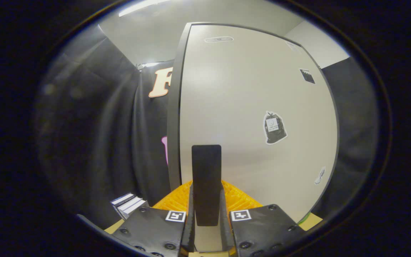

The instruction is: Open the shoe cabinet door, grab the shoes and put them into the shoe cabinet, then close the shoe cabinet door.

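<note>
So, one gripper [207,214], both fingers clamped on the single black handle [206,178] of the one shoe cabinet door [255,107]; three stickers on it, one big.

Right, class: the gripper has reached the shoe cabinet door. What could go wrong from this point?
1. The gripper seems shut on just the narrow black handle of the shoe cabinet door. A pull off the door's arc could let it slip out.
2. The door's dark edge stands close to the black cloth wall and might snag it while swinging.
3. A stack of books or boxes beside the fingers could get knocked.
</note>
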Demonstrator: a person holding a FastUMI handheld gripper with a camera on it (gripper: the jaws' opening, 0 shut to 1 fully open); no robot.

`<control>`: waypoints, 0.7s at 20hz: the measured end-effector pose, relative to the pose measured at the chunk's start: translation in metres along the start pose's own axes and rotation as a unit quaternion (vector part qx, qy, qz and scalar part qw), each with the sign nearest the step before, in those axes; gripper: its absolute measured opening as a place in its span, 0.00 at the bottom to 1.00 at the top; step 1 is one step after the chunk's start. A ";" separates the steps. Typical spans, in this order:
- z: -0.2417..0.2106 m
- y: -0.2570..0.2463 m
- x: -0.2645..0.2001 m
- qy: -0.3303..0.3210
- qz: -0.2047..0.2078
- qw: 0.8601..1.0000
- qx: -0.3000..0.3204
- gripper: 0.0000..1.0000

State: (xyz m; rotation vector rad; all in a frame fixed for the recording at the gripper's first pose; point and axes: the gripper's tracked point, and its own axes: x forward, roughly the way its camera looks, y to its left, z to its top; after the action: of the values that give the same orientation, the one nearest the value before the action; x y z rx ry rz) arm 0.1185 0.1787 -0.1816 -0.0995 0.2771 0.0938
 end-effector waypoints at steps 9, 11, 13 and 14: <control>-0.001 0.001 -0.002 0.002 0.002 1.000 0.001 0.07; 0.000 0.000 -0.004 0.003 0.009 1.000 0.001 0.07; 0.000 0.001 -0.010 0.007 0.021 1.000 0.003 0.07; 0.001 0.001 -0.014 0.009 0.027 1.000 0.005 0.07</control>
State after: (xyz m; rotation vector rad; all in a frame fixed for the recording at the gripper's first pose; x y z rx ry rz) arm 0.1050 0.1785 -0.1763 -0.0822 0.2979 0.1452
